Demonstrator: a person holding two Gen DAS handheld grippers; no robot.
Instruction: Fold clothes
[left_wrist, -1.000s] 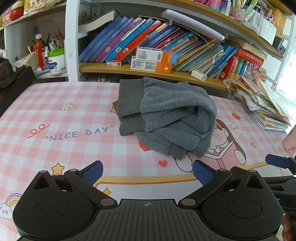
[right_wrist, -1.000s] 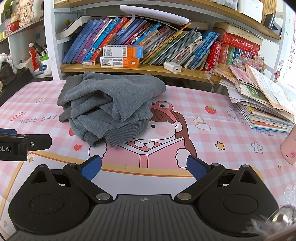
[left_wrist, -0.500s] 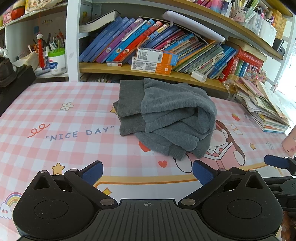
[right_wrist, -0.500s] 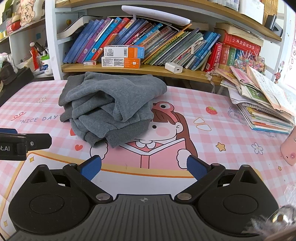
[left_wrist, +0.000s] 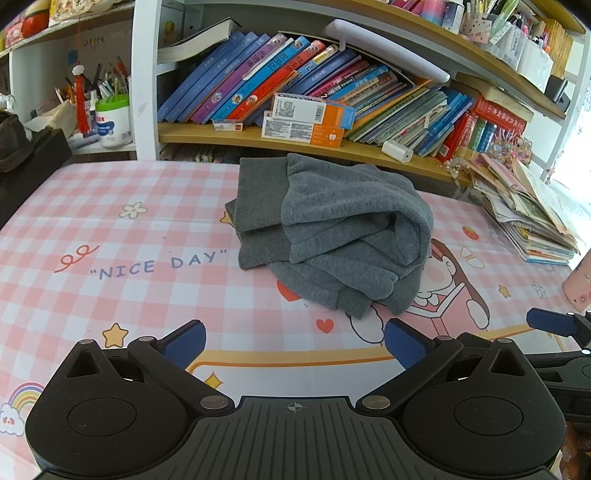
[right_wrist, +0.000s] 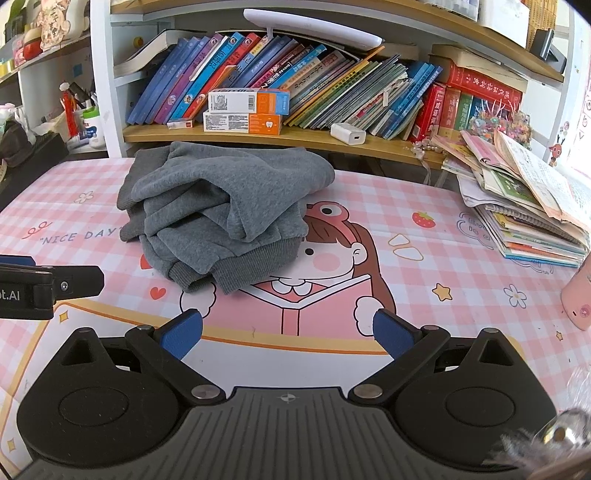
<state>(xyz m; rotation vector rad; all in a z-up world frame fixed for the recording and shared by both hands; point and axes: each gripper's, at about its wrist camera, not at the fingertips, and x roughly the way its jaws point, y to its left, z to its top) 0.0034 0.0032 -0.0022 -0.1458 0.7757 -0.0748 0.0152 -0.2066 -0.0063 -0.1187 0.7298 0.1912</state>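
- Both tools, left tool (left_wrist: 294, 343) and right tool (right_wrist: 287, 334), spread wide, holding nothing.
- Grey sweater (left_wrist: 332, 236) bunched mid-surface (left_wrist: 110, 236), well apart from either.
- Probably soft, floppy, light; best pinched at ribbed hem (right_wrist: 255, 267).

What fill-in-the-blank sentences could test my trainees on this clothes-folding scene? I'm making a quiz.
1. The sweater is ____ in colour.
2. Both the left gripper and the right gripper are ____, holding nothing.
3. The words printed on the mat are "NICE ____".
4. The two boxes on the shelf behind the sweater are white and ____.

Missing words: grey; open; DAY; orange
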